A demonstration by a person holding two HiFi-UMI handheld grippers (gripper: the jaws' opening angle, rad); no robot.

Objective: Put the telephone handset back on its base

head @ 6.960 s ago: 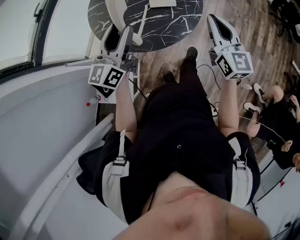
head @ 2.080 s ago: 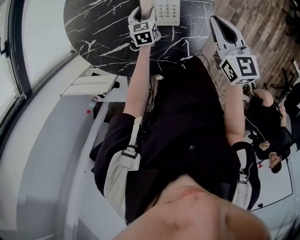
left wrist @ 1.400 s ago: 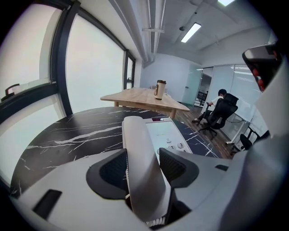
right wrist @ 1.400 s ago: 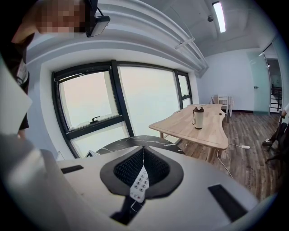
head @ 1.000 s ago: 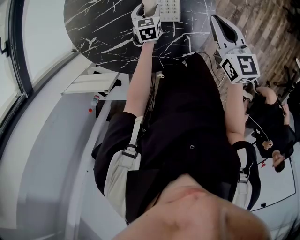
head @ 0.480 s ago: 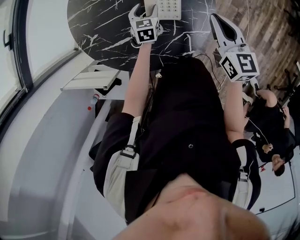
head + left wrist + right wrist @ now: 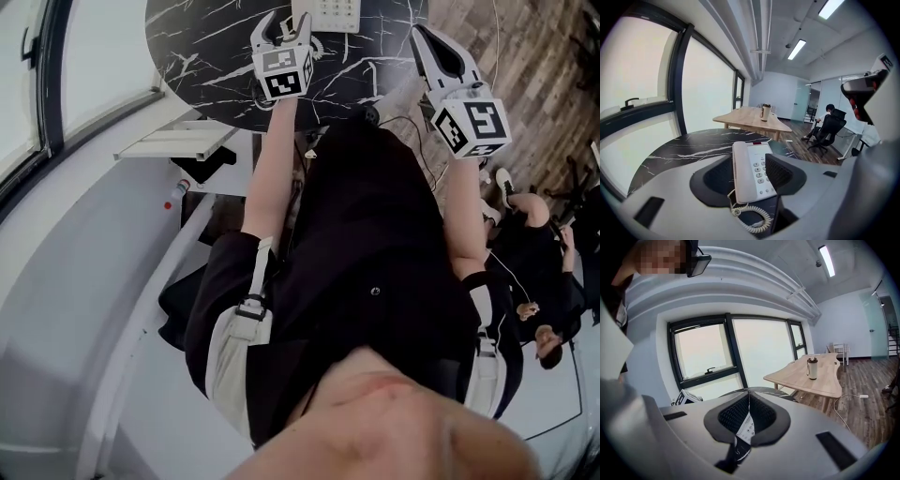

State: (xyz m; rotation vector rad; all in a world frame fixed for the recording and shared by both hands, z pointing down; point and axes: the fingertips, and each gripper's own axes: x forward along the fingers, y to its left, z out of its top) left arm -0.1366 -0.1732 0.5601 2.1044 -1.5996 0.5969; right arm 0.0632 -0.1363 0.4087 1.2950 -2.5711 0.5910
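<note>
Beside tall windows point(image 7: 708, 89), a black marble table point(image 7: 693, 145) bears the telephone point(image 7: 752, 173).

Telephone point(image 7: 751, 174) on black marble table point(image 7: 689, 146)

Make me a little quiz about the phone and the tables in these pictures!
1. True or false: the white corded telephone has its white handset resting on its base.
2. What stands on the pale wooden table? A: a tall lidded cup. B: a lamp. C: a book.
3. Fill in: the telephone sits on a round marble table coloured ____.
Key: 1 true; 2 A; 3 black.
</note>
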